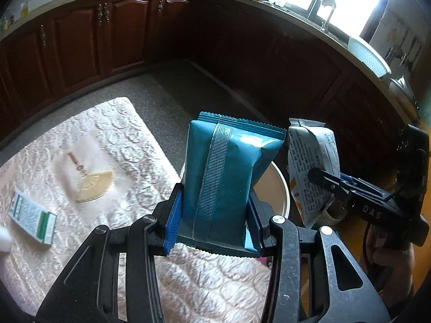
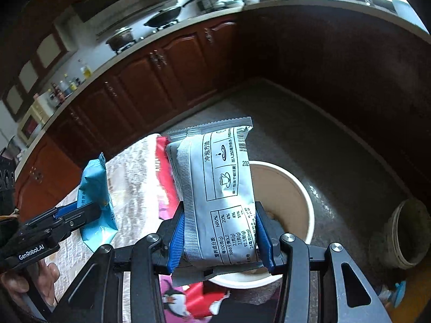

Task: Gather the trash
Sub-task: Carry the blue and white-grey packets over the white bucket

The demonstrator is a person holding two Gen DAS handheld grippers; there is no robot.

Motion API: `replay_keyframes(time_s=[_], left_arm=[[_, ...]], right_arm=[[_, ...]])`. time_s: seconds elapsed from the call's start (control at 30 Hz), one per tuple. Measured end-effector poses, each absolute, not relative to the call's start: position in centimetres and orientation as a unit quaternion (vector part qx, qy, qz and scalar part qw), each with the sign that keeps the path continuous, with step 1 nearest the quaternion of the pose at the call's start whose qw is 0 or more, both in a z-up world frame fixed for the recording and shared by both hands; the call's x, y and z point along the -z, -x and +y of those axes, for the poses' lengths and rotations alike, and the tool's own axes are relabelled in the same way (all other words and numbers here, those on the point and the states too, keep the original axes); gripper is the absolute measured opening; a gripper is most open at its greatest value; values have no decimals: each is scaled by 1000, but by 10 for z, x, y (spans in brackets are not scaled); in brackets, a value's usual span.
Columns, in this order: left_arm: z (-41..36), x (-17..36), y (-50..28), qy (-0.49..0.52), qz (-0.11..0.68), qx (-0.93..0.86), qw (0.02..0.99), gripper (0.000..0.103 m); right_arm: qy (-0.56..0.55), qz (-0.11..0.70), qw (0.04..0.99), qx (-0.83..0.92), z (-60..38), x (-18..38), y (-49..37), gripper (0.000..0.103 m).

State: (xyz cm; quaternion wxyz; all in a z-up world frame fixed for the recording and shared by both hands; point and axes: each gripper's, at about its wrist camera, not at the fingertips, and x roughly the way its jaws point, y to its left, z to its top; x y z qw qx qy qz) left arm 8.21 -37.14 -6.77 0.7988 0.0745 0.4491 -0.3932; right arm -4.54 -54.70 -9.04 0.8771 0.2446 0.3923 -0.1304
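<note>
Kitchen floor below: my left gripper [image 1: 214,215] pinches the blue packet [image 1: 226,172], my right gripper [image 2: 219,231] the grey packet [image 2: 215,188], both above the bin [image 2: 291,188], ready to drop.

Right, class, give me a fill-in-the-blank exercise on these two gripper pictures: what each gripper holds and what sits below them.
1. The left gripper is shut on a sealed snack packet coloured ____.
2. The right gripper is shut on a grey-white printed sachet, held above a round white ____.
3. A small green-and-white carton lies on the pink quilted ____.

Missing words: blue; tub; cloth
</note>
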Motion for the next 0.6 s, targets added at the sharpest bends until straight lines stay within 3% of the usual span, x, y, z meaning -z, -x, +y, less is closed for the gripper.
replay_keyframes(time_s=[0.6], left_arm=[[-426, 92, -86, -101, 468, 399, 782, 41]], right_arm=[[-270, 426, 849, 161, -573, 133, 48, 45]])
